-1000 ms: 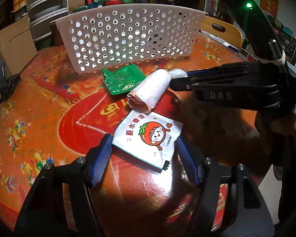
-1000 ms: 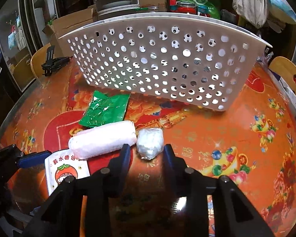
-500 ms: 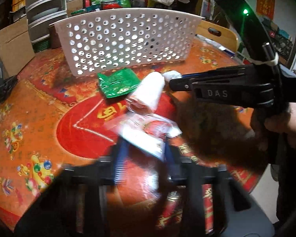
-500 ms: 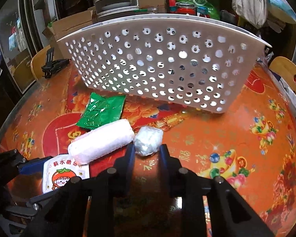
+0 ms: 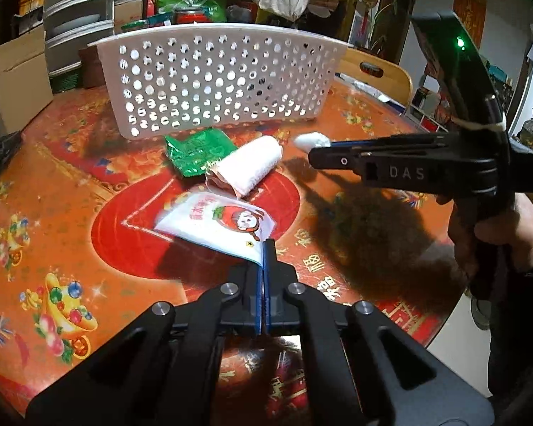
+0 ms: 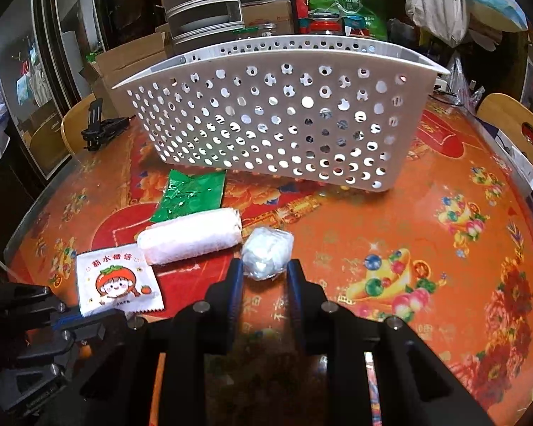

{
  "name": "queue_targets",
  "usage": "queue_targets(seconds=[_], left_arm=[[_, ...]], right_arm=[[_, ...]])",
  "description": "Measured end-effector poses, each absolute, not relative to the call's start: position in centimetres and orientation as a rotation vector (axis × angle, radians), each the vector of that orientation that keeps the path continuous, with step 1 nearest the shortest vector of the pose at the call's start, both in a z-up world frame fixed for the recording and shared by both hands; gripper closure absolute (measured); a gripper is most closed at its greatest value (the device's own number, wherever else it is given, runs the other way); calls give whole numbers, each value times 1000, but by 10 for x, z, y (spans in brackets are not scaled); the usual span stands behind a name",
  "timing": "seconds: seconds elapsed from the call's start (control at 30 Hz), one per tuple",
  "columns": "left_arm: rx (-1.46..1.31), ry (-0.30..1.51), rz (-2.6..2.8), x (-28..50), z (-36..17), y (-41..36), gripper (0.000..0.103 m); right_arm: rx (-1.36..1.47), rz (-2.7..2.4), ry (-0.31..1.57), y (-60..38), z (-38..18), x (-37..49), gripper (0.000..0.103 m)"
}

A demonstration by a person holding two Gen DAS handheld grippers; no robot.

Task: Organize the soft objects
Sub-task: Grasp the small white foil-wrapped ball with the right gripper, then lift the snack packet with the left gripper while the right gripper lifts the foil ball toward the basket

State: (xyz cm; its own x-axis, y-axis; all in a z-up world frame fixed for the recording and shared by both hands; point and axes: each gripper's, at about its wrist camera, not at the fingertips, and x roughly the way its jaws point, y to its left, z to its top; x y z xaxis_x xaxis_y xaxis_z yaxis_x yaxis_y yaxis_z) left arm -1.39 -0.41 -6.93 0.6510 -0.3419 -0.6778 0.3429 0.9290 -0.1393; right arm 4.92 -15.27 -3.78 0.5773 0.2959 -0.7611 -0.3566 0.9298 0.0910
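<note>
My left gripper [image 5: 265, 248] is shut on the near corner of a white tomato-print packet [image 5: 213, 222], whose pinched edge is lifted off the table. In the right wrist view the same packet [image 6: 117, 280] sits at lower left, with the left gripper [image 6: 71, 319] on its corner. My right gripper [image 6: 265, 275] is closed around a small clear-wrapped white ball [image 6: 266, 252]; its fingers [image 6: 236, 278] press on both sides. In the left wrist view the right gripper [image 5: 314, 149] holds the ball [image 5: 311, 139]. A rolled white towel [image 6: 192, 238] and a green packet [image 6: 192, 195] lie in front of the white perforated basket [image 6: 277, 120].
The round table [image 5: 53, 213] carries a red and orange patterned cover. A person's hand [image 5: 497, 227] holds the right gripper's handle. Behind the basket stand cardboard boxes [image 6: 131, 64] and a drawer unit [image 6: 202, 7]. A black clip stand [image 6: 99, 127] and wooden chairs [image 5: 376, 74] flank the table.
The left gripper went from open around the tomato packet to shut on its corner, lifting that edge. The right gripper's fingers narrowed onto the wrapped ball and shifted slightly.
</note>
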Motion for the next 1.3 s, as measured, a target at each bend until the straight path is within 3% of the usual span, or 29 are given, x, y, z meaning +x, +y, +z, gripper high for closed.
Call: queue_targets(seconds=[0.7, 1.3], left_arm=[[11, 643, -359, -14, -19, 7, 103], [6, 526, -326, 31, 62, 12, 103]], right_arm=[[-32, 389, 809, -167, -4, 33, 79], [-80, 377, 663, -172, 78, 32, 79]])
